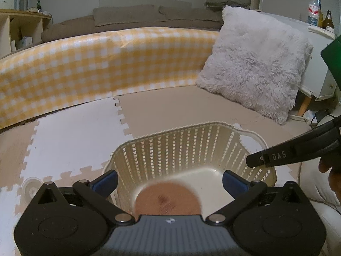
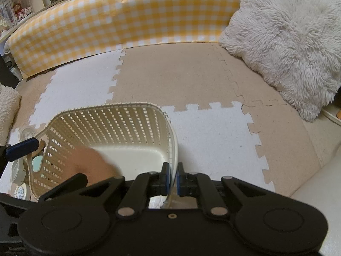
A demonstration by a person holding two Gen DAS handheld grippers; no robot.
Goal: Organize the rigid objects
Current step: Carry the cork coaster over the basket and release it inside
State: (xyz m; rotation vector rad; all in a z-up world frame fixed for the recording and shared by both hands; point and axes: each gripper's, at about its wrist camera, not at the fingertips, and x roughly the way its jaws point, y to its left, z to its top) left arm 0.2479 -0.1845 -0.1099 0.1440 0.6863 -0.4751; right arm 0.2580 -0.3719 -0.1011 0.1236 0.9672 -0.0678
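Both wrist cameras look steeply down from close above the basket (image 1: pixel 187 149), facing the checked bolster (image 1: pixel 102 64). They share basket, foam mat (image 2: pixel 181 72) and fluffy cushion (image 2: pixel 287 42).

"DAS" in pale letters on the black right hand-held gripper (image 1: pixel 277 156) arm

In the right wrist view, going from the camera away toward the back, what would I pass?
Hand-held gripper clamped on the basket rim → basket → foam mat → yellow checked cushion.
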